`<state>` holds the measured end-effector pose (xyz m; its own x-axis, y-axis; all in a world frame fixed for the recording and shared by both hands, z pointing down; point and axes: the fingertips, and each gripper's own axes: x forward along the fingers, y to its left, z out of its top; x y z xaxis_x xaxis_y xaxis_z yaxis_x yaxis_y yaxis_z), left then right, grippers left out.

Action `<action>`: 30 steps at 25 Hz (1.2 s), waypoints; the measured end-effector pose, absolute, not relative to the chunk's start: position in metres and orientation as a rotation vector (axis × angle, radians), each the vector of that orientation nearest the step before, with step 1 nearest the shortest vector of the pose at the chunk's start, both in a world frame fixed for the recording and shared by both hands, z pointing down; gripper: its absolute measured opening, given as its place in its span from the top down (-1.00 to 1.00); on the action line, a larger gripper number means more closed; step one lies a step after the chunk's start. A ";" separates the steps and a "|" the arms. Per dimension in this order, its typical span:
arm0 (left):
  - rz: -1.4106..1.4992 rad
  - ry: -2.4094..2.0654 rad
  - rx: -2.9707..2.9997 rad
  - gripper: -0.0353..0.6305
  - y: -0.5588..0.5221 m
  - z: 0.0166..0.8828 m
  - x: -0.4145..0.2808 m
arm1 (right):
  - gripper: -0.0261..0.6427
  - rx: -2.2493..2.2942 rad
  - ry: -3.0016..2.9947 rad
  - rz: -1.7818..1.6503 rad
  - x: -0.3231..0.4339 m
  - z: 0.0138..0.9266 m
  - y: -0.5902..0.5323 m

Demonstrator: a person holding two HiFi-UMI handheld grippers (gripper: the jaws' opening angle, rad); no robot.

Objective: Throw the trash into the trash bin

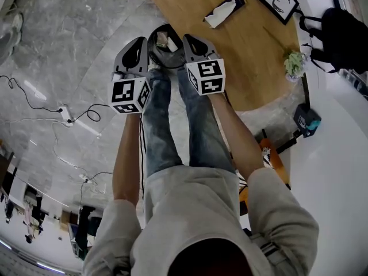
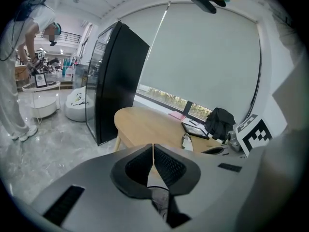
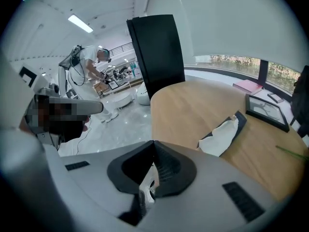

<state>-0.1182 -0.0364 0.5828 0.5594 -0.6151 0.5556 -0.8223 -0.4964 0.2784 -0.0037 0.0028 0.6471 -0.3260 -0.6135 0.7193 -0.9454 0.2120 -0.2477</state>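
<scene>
Trash is a white crumpled paper scrap (image 3: 147,183), likely light, soft and crushable; any pinch holds it. Right gripper (image 3: 153,145) clamps it; left gripper (image 2: 153,148) is closed, empty.

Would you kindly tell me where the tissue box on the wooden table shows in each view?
Head view: tissue box, top, right of centre.
Left gripper view: right of centre, just above the tongs.
Right gripper view: right of centre.
Shared landmark: black picture frame.
</scene>
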 end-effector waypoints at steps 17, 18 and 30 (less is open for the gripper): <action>0.720 -0.730 2.460 0.82 -0.052 0.611 0.032 | 0.84 1.829 -1.805 1.064 0.133 0.641 0.021; 0.747 -0.702 2.469 0.82 -0.051 0.616 0.041 | 0.83 1.853 -1.788 1.072 0.141 0.641 0.024; 1.060 -0.508 2.478 0.56 -0.041 0.683 0.094 | 0.84 1.964 -1.695 1.138 0.193 0.646 0.049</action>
<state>0.0945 -0.0410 0.6835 0.6473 -0.1716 0.7426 -0.4716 -0.8556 0.2134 0.1928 0.0492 0.6458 -0.0140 -0.6882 0.7254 -0.9320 -0.2538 -0.2588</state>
